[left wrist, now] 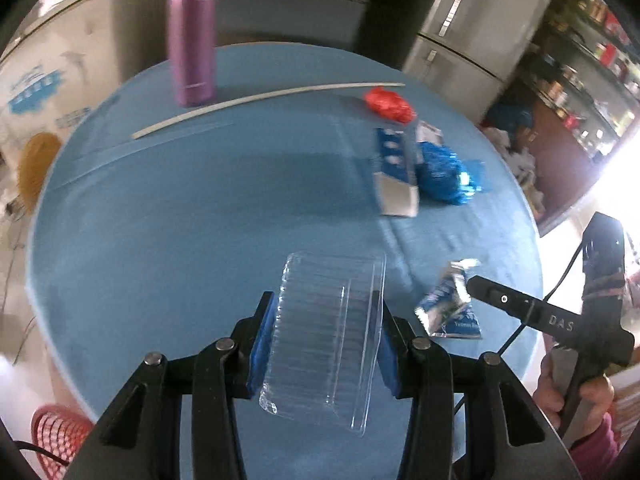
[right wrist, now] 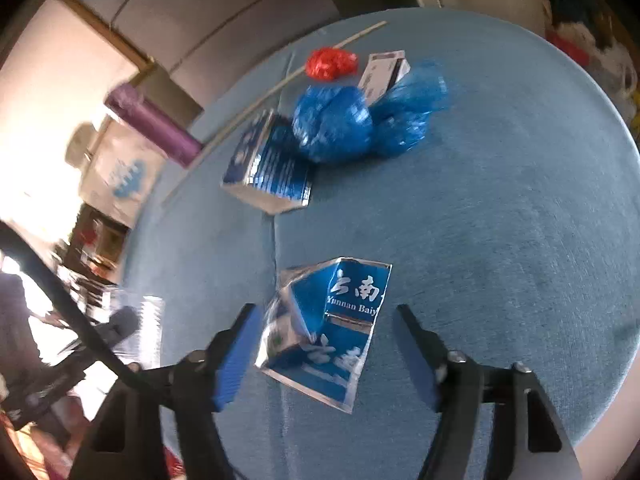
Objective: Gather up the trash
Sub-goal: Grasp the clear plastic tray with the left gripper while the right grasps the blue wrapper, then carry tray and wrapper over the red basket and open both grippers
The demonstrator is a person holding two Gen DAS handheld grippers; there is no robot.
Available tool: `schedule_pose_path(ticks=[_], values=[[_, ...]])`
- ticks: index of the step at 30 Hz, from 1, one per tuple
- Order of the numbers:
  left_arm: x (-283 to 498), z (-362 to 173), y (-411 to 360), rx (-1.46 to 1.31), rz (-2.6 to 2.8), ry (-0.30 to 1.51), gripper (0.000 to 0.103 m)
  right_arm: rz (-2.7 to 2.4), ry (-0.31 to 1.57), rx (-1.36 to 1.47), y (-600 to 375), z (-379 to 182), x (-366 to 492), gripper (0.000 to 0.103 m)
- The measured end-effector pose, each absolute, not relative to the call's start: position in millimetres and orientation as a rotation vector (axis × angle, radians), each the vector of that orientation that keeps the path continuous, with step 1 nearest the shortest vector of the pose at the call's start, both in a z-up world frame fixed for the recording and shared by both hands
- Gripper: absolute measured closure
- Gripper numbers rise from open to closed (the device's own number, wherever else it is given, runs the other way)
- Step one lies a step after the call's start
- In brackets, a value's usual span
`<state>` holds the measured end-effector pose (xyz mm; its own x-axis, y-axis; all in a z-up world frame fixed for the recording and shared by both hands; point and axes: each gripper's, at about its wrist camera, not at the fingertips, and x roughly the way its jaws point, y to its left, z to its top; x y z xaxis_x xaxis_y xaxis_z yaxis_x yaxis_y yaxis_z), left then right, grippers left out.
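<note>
Nearest the left wrist camera, a clear plastic tray (left wrist: 324, 340) sits clamped between the pads of the left gripper (left wrist: 326, 338), held above the near edge of the blue round table (left wrist: 180, 220). In the right wrist view the right gripper (right wrist: 324, 340) stands released, its jaws straddling a crumpled blue wrapper (right wrist: 328, 328) without pressing it. Farther off lie a blue box (right wrist: 268, 164), blue bags (right wrist: 360, 120) and a red wad (right wrist: 330, 62). Judged step: gathering; next, closing on the wrapper and carrying both to a bin, perhaps the red basket (left wrist: 56, 436) at near left
</note>
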<state>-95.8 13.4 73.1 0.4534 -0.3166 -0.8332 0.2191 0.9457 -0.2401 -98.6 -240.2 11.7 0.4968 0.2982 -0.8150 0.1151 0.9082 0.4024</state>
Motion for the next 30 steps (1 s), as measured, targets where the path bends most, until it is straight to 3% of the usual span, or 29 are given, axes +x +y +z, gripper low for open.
schedule_pose_path(ticks=[12,20,22,30], values=[[-127.1,74.0,46.1,-0.115,-0.261,1.019,0.056,0.031,1.107,0.349,-196.9,-0.6,-71.8,0.028],[-136.5,80.2,59.9,-0.132,-0.254,0.994,0.056,-0.016,1.084,0.101,-155.0,-5.7,-63.2,0.027],[-138.5,79.1,62.5,-0.135,-0.255,0.997,0.056,-0.017,1.065,0.092,-152.6,-6.5,-63.3,0.031],[-150.0,73.0,77.2,-0.15,-0.227,1.012,0.056,0.019,1.035,0.116,-163.8,-1.8,-71.0,0.033]])
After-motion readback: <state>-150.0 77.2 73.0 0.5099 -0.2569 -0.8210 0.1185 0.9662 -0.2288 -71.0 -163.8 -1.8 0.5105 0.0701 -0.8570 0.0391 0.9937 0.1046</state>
